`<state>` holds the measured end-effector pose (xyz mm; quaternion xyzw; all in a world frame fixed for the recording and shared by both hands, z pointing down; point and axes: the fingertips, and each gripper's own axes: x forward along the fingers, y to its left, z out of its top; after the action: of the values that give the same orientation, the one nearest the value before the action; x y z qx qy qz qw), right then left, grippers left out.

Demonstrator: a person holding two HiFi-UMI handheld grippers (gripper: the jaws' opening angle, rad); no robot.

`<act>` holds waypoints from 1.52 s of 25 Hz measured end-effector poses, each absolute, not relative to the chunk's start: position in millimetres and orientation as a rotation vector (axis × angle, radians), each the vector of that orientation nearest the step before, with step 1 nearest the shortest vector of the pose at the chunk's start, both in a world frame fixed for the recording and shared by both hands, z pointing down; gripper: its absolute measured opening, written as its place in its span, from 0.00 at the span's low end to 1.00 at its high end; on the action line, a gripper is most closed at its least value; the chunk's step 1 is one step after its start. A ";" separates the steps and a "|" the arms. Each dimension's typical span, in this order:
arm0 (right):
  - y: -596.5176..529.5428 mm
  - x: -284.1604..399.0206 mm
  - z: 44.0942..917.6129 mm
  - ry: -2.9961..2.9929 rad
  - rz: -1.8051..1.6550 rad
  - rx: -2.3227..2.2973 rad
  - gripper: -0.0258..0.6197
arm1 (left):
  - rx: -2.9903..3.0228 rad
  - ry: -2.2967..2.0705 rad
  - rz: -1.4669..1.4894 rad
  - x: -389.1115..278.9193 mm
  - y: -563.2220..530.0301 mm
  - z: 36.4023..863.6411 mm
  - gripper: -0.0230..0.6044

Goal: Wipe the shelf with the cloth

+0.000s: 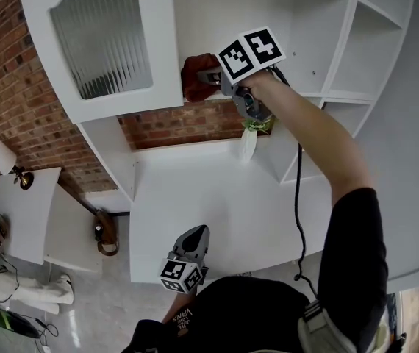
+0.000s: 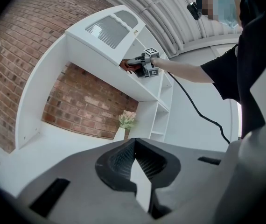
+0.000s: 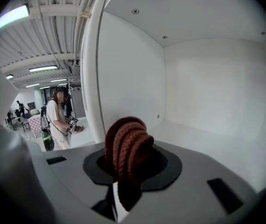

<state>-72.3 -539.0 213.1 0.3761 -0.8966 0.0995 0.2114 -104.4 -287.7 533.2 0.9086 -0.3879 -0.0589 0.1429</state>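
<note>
Cloth (image 3: pixel 127 143) bunched between right gripper (image 3: pixel 125 169) fingers.

Cloth (image 3: pixel 126 146): reddish-brown ribbed knit, bunched into rolled folds and clamped between the jaws of the right gripper (image 1: pixel 209 78). Held inside an upper open compartment of the white shelf (image 3: pixel 207 141), toward its left side. Contact with the shelf board cannot be made out.

a: head view hangs over the person, looking steeply down on the white tabletop (image 1: pixel 195 190) and the shelf (image 1: pixel 268 13), left claw (image 1: pixel 196 235) low in frame, right claw (image 1: pixel 208 77) up high.
b: left claw view sits low near the tabletop, tilted up, and shares that shelf and the right claw.
a: right claw view's inside a shelf compartment, close, facing its back corner, cloth (image 3: pixel 126 146) right at the lens.
</note>
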 end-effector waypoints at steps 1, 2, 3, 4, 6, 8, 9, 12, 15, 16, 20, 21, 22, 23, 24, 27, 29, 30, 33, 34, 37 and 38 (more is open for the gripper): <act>-538.6 -76.8 215.6 -2.485 0.270 1.043 0.19 | 2.621 -1.118 -0.169 -105.4 -287.2 533.1 0.05; -538.7 -79.3 218.0 -2.471 0.255 1.047 0.19 | 2.622 -1.117 -0.169 -106.0 -286.6 533.1 0.05; -539.0 -80.1 220.1 -2.454 0.235 1.053 0.19 | 2.622 -1.115 -0.169 -106.5 -286.1 533.2 0.05; -539.5 -79.6 221.8 -2.438 0.214 1.060 0.19 | 2.622 -1.113 -0.168 -106.8 -285.5 533.6 0.05; -540.7 -75.9 223.5 -2.410 0.177 1.074 0.19 | 2.622 -1.107 -0.166 -106.9 -284.8 534.5 0.05; -542.1 -68.0 223.9 -2.387 0.159 1.090 0.19 | 2.624 -1.099 -0.165 -106.1 -284.3 534.9 0.05; -542.8 -62.1 223.9 -2.377 0.157 1.101 0.19 | 2.625 -1.094 -0.165 -105.3 -284.0 535.1 0.05; -545.6 -35.7 223.6 -2.333 0.153 1.159 0.19 | 2.631 -1.075 -0.162 -101.8 -283.5 536.3 0.05; -551.2 1.6 222.0 -2.267 0.139 1.241 0.19 | 2.640 -1.044 -0.157 -94.3 -284.8 536.3 0.05; -553.0 15.5 221.8 -2.243 0.136 1.270 0.19 | 2.645 -1.031 -0.155 -90.7 -285.3 536.0 0.05; -557.0 73.4 223.2 -2.131 0.120 1.382 0.19 | 2.665 -0.975 -0.146 -72.9 -287.6 535.7 0.05; -556.9 87.8 223.1 -2.104 0.120 1.408 0.19 | 2.669 -0.960 -0.145 -68.1 -288.5 535.6 0.05; -556.1 102.4 222.7 -2.077 0.120 1.433 0.19 | 2.674 -0.945 -0.144 -63.2 -289.3 535.4 0.05; -554.6 117.1 221.9 -2.048 0.116 1.458 0.19 | 2.679 -0.929 -0.143 -58.4 -290.0 535.3 0.05; -552.6 131.7 220.9 -2.017 0.109 1.482 0.19 | 2.684 -0.914 -0.141 -53.6 -290.6 535.4 0.05; -545.3 170.8 218.3 -1.921 0.086 1.542 0.19 | 2.695 -0.872 -0.134 -40.5 -292.5 535.7 0.05; -539.7 192.7 217.5 -1.857 0.066 1.570 0.19 | 2.705 -0.843 -0.130 -31.3 -293.9 535.8 0.05; -536.3 202.8 217.3 -1.819 0.048 1.578 0.19 | 2.710 -0.828 -0.128 -26.8 -294.4 535.8 0.05; -525.5 226.2 216.7 -1.699 -0.028 1.576 0.19 | 2.724 -0.785 -0.122 -15.1 -295.6 535.6 0.05; -522.6 229.9 216.3 -1.678 -0.045 1.568 0.19 | 2.729 -0.772 -0.120 -11.8 -296.0 535.1 0.05; -518.0 233.2 215.7 -1.652 -0.077 1.552 0.19 | 2.742 -0.740 -0.121 -2.9 -296.2 533.1 0.05; -517.5 233.4 216.1 -1.641 -0.091 1.546 0.19 | 2.745 -0.733 -0.122 -0.5 -295.8 532.7 0.05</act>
<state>233.4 -517.5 216.1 0.6192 -0.6570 -0.0364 0.4284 -0.5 -295.8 532.7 0.9546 -0.2548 -0.0425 0.1485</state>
